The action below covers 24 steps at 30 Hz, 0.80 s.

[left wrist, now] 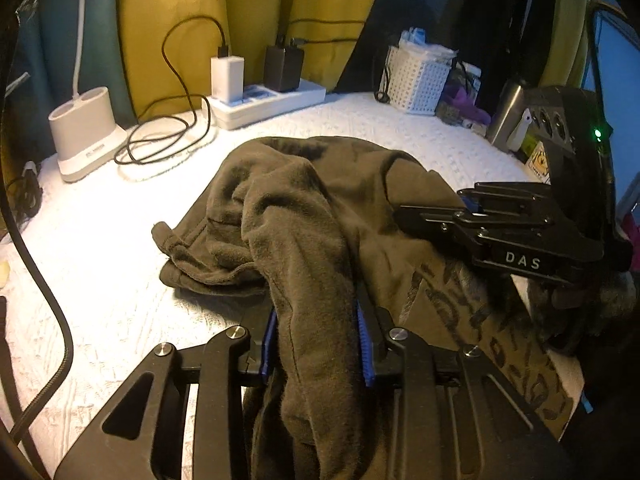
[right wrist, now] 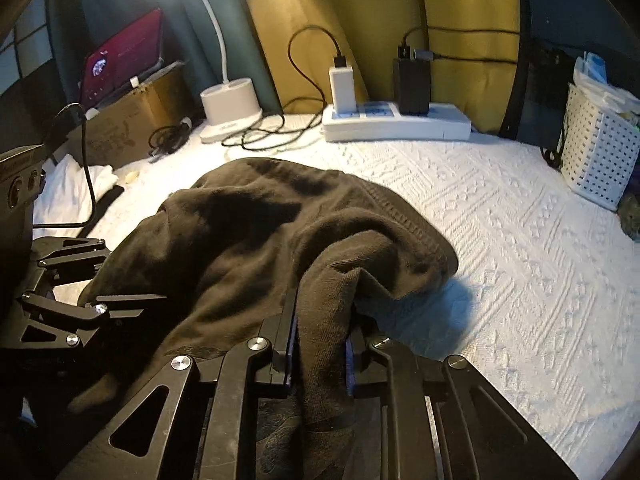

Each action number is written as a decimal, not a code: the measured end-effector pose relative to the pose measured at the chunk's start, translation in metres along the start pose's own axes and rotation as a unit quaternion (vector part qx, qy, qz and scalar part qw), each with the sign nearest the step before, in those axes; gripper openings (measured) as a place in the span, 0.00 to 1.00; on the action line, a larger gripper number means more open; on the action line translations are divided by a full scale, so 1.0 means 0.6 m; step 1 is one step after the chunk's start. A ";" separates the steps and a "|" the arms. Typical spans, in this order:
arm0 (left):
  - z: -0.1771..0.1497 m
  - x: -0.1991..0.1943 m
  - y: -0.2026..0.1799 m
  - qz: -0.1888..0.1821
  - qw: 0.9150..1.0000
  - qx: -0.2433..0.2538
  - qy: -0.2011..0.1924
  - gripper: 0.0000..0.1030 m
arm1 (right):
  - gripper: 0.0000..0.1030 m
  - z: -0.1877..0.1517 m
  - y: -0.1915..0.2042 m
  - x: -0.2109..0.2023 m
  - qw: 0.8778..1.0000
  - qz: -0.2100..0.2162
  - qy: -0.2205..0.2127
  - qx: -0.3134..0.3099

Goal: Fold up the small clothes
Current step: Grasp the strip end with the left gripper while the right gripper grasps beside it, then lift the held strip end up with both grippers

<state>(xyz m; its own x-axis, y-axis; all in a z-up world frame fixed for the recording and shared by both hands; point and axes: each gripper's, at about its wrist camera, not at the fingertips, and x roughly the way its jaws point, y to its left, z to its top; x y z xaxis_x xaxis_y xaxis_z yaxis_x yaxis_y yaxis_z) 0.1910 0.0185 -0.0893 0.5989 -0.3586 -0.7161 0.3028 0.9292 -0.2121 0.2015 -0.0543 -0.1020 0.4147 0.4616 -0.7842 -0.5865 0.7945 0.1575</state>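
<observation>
A dark olive-brown garment (left wrist: 316,200) lies crumpled on the white textured bed cover (left wrist: 120,248). My left gripper (left wrist: 318,344) is shut on a bunched fold of it, which drapes back over the fingers. A darker printed pattern (left wrist: 472,304) shows on the cloth at the right. My right gripper (right wrist: 320,344) is shut on another fold of the same garment (right wrist: 256,224). The right gripper also shows in the left wrist view (left wrist: 504,232), low over the cloth. The left gripper shows at the left edge of the right wrist view (right wrist: 120,304).
At the back stand a white lamp base (left wrist: 86,132), a white power strip (left wrist: 272,104) with chargers and black cables (left wrist: 168,140), and a white basket (left wrist: 420,80). A metal bottle (left wrist: 508,108) stands at the right. A cardboard box (right wrist: 132,116) and laptop (right wrist: 124,52) are at the left.
</observation>
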 end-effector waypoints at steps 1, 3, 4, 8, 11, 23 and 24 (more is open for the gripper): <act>0.000 -0.003 -0.003 0.002 1.000 0.002 -0.003 0.30 | 0.17 0.001 0.002 -0.006 1.000 0.000 -0.005 -0.001; 0.001 -0.011 -0.011 0.005 1.000 0.007 -0.013 0.30 | 0.17 0.001 0.005 -0.020 1.000 0.000 -0.016 -0.002; 0.001 -0.015 -0.014 0.005 1.000 0.009 -0.018 0.30 | 0.17 0.001 0.007 -0.027 1.000 0.000 -0.022 -0.002; 0.005 -0.038 -0.027 0.015 0.999 0.007 -0.029 0.30 | 0.17 -0.002 0.015 -0.053 0.999 -0.004 -0.041 -0.002; 0.007 -0.052 -0.035 0.016 0.999 0.010 -0.039 0.29 | 0.17 -0.007 0.019 -0.075 0.999 -0.010 -0.054 -0.002; 0.001 -0.121 -0.080 0.010 0.995 0.037 -0.087 0.29 | 0.17 -0.023 0.045 -0.163 0.995 -0.028 -0.098 -0.011; -0.001 -0.128 -0.084 0.010 0.995 0.039 -0.091 0.29 | 0.17 -0.024 0.047 -0.170 0.994 -0.029 -0.101 -0.012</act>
<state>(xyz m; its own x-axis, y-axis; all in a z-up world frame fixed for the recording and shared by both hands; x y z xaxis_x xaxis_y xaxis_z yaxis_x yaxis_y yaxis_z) 0.1294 -0.0005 -0.0238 0.7271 -0.3568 -0.5865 0.3421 0.9290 -0.1412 0.1325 -0.0849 -0.0264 0.5784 0.4870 -0.6545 -0.5726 0.8138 0.0995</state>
